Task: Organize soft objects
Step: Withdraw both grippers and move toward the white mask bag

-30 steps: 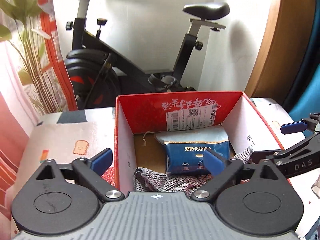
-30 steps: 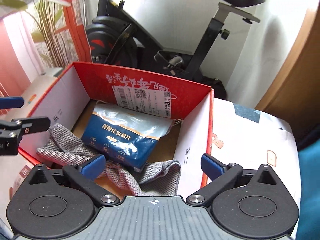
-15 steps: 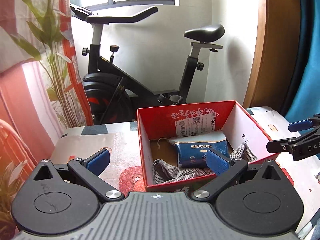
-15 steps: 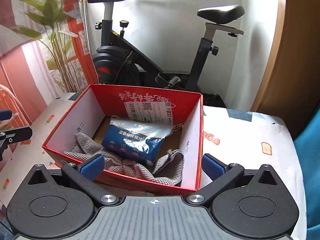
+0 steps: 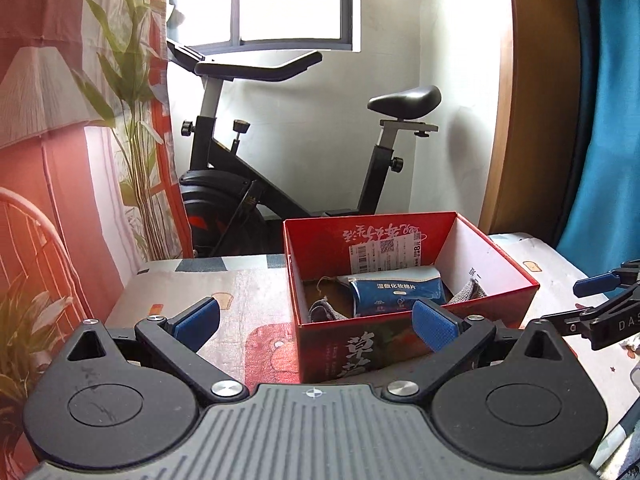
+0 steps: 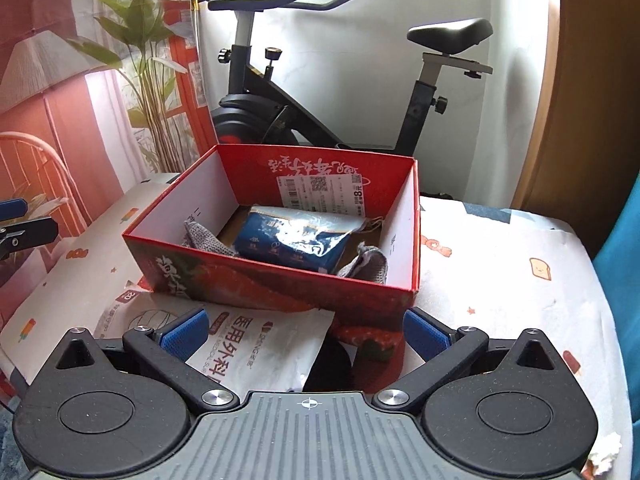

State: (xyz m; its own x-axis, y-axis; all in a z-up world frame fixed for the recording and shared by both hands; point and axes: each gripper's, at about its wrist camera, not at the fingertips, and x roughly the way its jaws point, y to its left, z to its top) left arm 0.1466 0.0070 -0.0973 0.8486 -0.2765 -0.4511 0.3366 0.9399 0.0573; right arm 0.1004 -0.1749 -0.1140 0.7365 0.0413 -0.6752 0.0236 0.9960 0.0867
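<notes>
One red box, one blue pack, one grey cloth

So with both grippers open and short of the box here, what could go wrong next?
The white mask packet lies partly under the red box, so the right gripper pulling it could drag the box. The grey cloth rides up the near wall and may catch incoming items. The left gripper holds nothing.

One red box, one blue cotton-pad pack, one grey cloth, one white mask packet, one exercise bike.
</notes>
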